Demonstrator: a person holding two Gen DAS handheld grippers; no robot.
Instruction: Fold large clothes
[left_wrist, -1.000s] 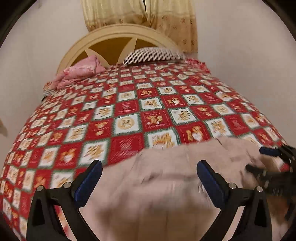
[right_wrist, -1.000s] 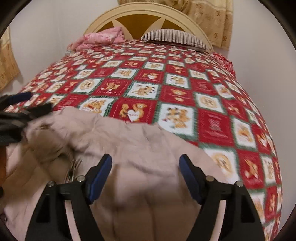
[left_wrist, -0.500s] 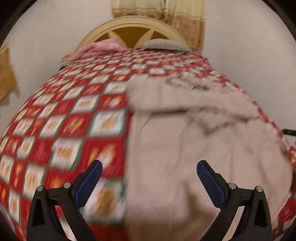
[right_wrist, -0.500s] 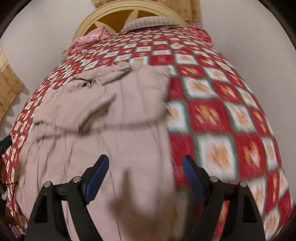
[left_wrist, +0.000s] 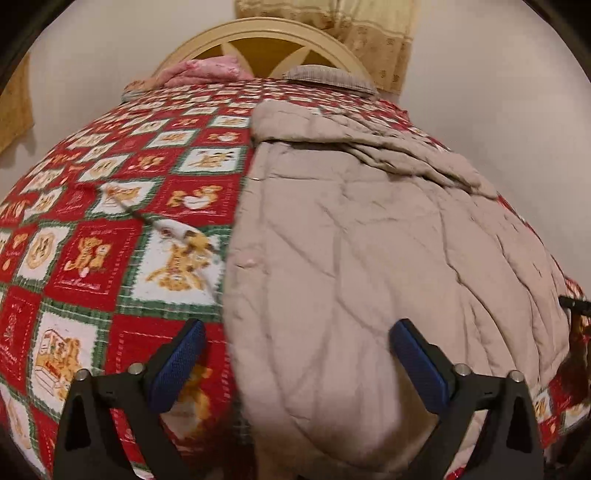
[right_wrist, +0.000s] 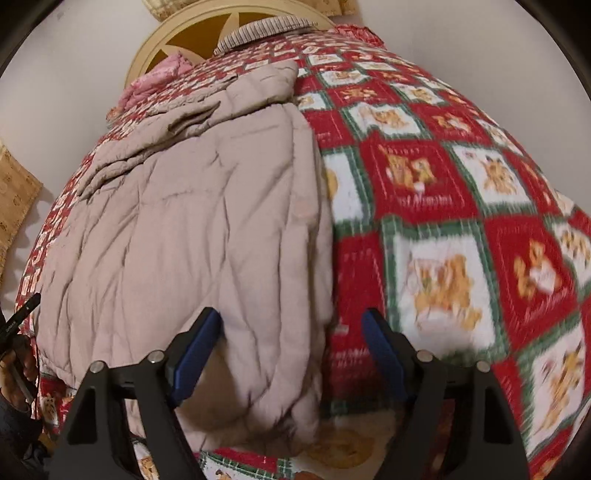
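Since a second ago the coat (left_wrist: 369, 229) has gone from a bunched heap at the near edge of the bed (left_wrist: 110, 206) to lying spread lengthwise, and both views have swung so that each now looks along one of its long sides. It lies on the patterned bedspread, hem near, collar end far toward the striped pillow (left_wrist: 328, 75) and pink bedding (left_wrist: 207, 70), with a sleeve folded across its far part. The left hand-held gripper (left_wrist: 295, 363) hovers over the near left edge of the coat, jaws wide apart and holding nothing; the right hand-held gripper (right_wrist: 291, 354) hovers over the near right edge, likewise wide open and empty. The coat looks quilted and padded: soft and bulky, probably light for its size, springy enough to puff back out of a crease, and its smooth shell may slip between pads. A firm hold probably wants the stitched hem corners or the side seams, where the layers are thin enough to pinch fully. Taking both near corners together would let the lower half be carried up toward the collar.
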